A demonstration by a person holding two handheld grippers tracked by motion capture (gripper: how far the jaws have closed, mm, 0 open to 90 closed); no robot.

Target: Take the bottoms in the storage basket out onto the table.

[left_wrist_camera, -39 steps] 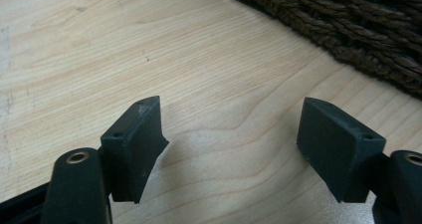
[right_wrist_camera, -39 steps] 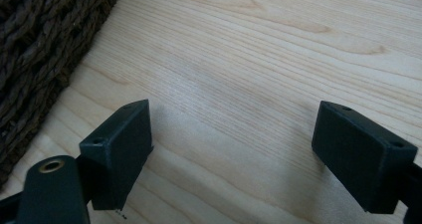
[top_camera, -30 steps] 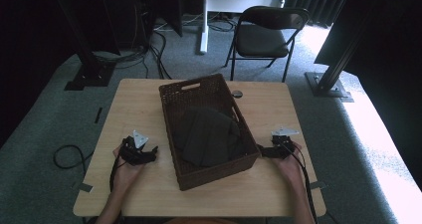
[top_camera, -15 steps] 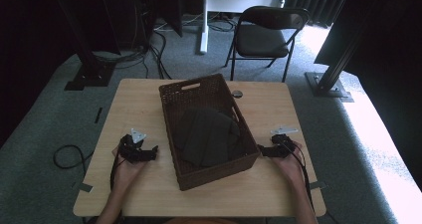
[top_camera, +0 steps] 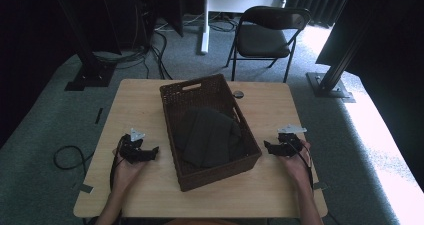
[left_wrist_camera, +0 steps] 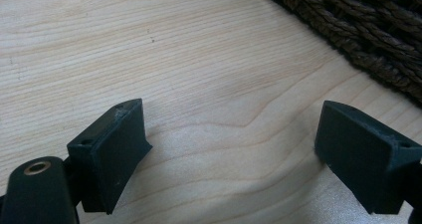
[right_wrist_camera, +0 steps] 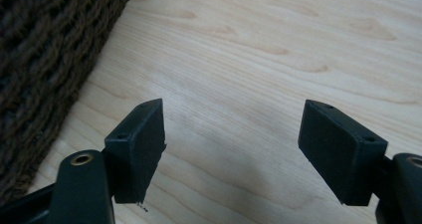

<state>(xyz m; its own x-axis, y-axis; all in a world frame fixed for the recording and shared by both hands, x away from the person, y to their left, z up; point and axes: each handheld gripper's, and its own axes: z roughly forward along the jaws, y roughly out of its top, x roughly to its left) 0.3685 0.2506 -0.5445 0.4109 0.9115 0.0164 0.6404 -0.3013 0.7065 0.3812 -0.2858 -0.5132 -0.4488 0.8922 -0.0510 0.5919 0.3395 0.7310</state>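
Flanking basket (top_camera: 210,92), both tongs (top_camera: 155,150) (top_camera: 267,146) apart, empty; right just narrowing; bare table (top_camera: 280,110) beside.

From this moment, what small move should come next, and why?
Probably swing the right gripper inward over the rim of the brown woven basket toward the dark folded cloth inside. Both grippers flank the basket with nothing between their jaws; the right's have just been closing.

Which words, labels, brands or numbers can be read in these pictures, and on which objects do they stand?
None: no readable text on the woven basket, the dark cloth inside it, the wooden table, the folding chair, the left gripper or the right gripper.
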